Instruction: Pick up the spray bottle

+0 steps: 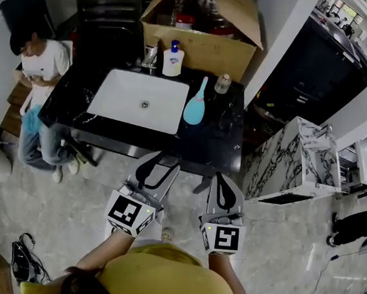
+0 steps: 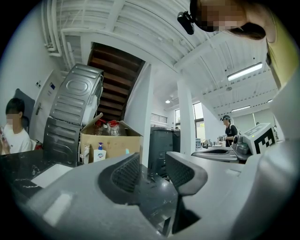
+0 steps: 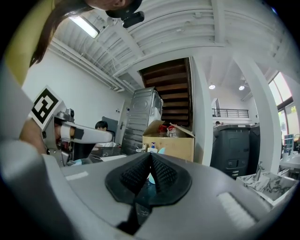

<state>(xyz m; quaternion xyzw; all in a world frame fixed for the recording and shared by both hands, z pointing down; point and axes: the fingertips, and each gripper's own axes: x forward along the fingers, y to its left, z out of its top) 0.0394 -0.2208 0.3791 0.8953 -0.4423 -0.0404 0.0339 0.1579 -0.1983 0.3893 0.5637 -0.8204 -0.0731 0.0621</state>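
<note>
The spray bottle [image 1: 195, 102] is small in the head view, but I take it to be the pale blue thing lying on its side on the black counter [image 1: 228, 140]. It is just right of the white sink [image 1: 139, 100], with its thin end pointing to the back. A small jar [image 1: 223, 83] stands near that end, and a soap bottle [image 1: 172, 59] stands behind the sink.

Both grippers are well short of the counter's front edge. The left gripper [image 1: 162, 162] has its jaws spread with nothing between them. The right gripper [image 1: 222, 177] has its pads pressed together on nothing.

A pinch across the rounded body could roll the bottle on the glossy top, perhaps into the sink. A reach that goes too deep could knock the jar. If the right gripper goes in as it is, it will likely only shove the bottle.

Behind the counter stands an open cardboard box [image 1: 206, 48]. A person [image 1: 39, 64] sits to the left, and a marble cabinet [image 1: 298, 161] stands to the right on a pale floor [image 1: 68, 203].
</note>
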